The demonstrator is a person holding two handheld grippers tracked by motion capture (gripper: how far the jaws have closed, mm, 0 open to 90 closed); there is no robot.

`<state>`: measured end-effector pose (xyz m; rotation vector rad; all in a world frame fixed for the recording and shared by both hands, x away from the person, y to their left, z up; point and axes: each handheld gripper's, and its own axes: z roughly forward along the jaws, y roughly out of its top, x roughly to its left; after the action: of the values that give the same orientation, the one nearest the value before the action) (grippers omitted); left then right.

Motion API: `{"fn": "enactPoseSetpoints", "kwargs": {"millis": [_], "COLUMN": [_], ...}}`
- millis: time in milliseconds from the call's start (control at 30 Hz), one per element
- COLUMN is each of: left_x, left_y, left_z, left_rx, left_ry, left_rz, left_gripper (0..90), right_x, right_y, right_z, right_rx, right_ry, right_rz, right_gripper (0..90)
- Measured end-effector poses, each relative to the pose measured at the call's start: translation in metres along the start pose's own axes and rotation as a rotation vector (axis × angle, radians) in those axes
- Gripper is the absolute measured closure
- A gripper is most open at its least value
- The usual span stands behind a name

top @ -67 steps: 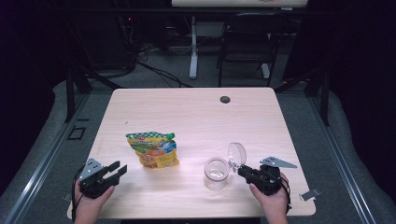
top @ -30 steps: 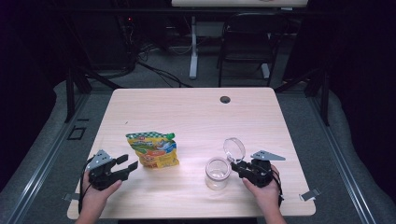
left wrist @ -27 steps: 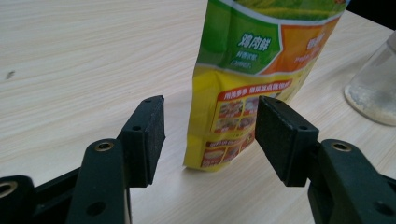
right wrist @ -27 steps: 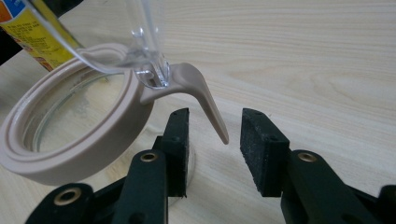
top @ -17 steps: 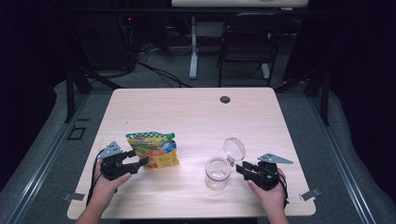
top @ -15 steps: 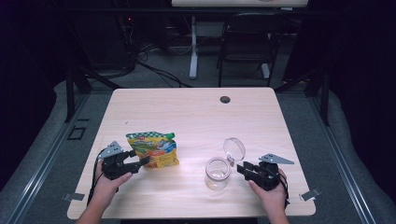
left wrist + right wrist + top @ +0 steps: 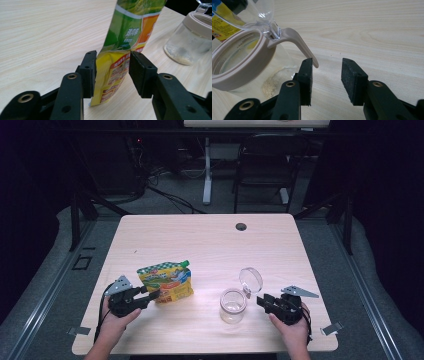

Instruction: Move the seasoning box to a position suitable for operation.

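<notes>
A green and yellow snack pouch [image 7: 167,282] stands on the table at the front left. My left gripper [image 7: 152,295] has come in from its left. In the left gripper view the jaws have just been closing on the pouch's [image 7: 125,37] lower corner, and the left gripper [image 7: 112,65] has both pads against it. A clear jar [image 7: 233,304] with a beige rim stands at the front right, its clear lid [image 7: 251,280] flipped up. My right gripper [image 7: 261,301] is open just right of it. In the right gripper view the gripper [image 7: 327,67] is beside the rim's beige tab [image 7: 299,47], with nothing between the jaws.
Pale crumbs lie in the bottom of the jar [image 7: 242,72]. A round cable hole [image 7: 241,226] is set near the table's far edge. The wooden tabletop [image 7: 210,250] is bare between the hole and the two objects. A chair [image 7: 265,165] and desk legs stand beyond the table.
My left gripper has moved right and forward to the pouch and its jaws now sit around the lower corner. The right gripper stays beside the jar.
</notes>
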<state>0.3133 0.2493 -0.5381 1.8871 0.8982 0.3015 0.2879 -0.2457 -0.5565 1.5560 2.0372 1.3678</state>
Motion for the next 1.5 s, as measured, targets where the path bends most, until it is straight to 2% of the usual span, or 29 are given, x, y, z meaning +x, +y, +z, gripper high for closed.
{"fn": "enactPoseSetpoints", "kwargs": {"millis": [333, 533, 700, 833, 1033, 1133, 1400, 1500], "left_x": [-0.012, -0.019, -0.022, -0.022, -0.021, -0.020, -0.016, -0.014], "left_y": [0.002, 0.004, 0.005, 0.005, 0.005, 0.005, 0.005, 0.004], "left_z": [-0.003, -0.004, -0.003, -0.002, 0.001, 0.005, 0.017, 0.021], "left_rx": [-0.002, 0.007, -0.005, -0.008, -0.011, -0.013, 0.005, 0.012], "left_ry": [-0.037, -0.039, -0.068, -0.070, -0.087, -0.099, -0.112, -0.130], "left_rz": [0.016, 0.023, 0.008, 0.002, -0.025, -0.050, -0.071, -0.079], "left_gripper": [68.9, 73.0, 74.2, 74.0, 70.3, 66.9, 56.7, 54.0], "right_x": [0.000, -0.001, -0.001, -0.001, -0.001, -0.001, -0.003, -0.004], "right_y": [0.001, 0.001, 0.001, 0.001, 0.001, 0.000, -0.003, -0.004], "right_z": [0.002, 0.001, 0.001, 0.002, 0.002, 0.001, -0.002, -0.005], "right_rx": [-0.005, -0.004, -0.008, -0.007, -0.006, -0.006, -0.009, -0.011], "right_ry": [0.002, 0.000, 0.002, 0.000, 0.004, 0.001, -0.010, -0.015], "right_rz": [0.004, 0.006, 0.010, 0.011, 0.012, 0.014, 0.025, 0.028], "right_gripper": [62.2, 62.5, 62.6, 62.5, 62.5, 62.5, 62.4, 62.2]}}
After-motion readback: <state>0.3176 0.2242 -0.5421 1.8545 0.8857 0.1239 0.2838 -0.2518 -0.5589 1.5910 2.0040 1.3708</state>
